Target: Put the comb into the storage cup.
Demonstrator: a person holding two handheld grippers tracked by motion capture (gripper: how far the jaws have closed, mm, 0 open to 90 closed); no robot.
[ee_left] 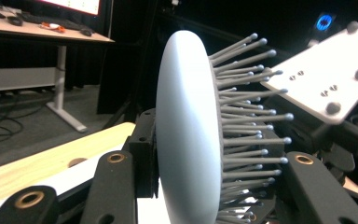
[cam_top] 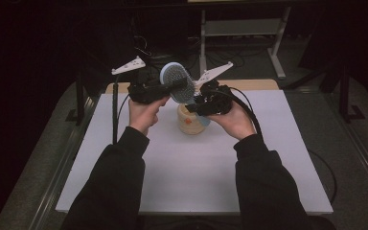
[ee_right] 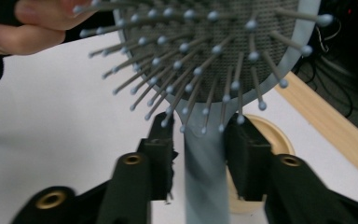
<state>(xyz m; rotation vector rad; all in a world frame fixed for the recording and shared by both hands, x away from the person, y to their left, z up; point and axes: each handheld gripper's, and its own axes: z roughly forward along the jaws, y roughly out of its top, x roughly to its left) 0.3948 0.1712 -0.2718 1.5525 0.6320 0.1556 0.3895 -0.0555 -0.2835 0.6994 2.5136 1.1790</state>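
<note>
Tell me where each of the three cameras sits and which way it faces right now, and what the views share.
High view: above the person's side, looking forward and down at the white table; both sleeves, hands and grippers show around the hairbrush above a cup.
Left gripper view: rides the left gripper, looking edge-on along the brush head; its black jaws flank it.
Right gripper view: rides the right gripper, facing the bristles; jaws flank the handle.
Shared: all three show the hairbrush.

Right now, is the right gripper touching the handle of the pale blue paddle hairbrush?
Touching. The right gripper view shows the right gripper with both black jaws pressed against the handle of the pale blue paddle hairbrush, no gap either side.
</note>
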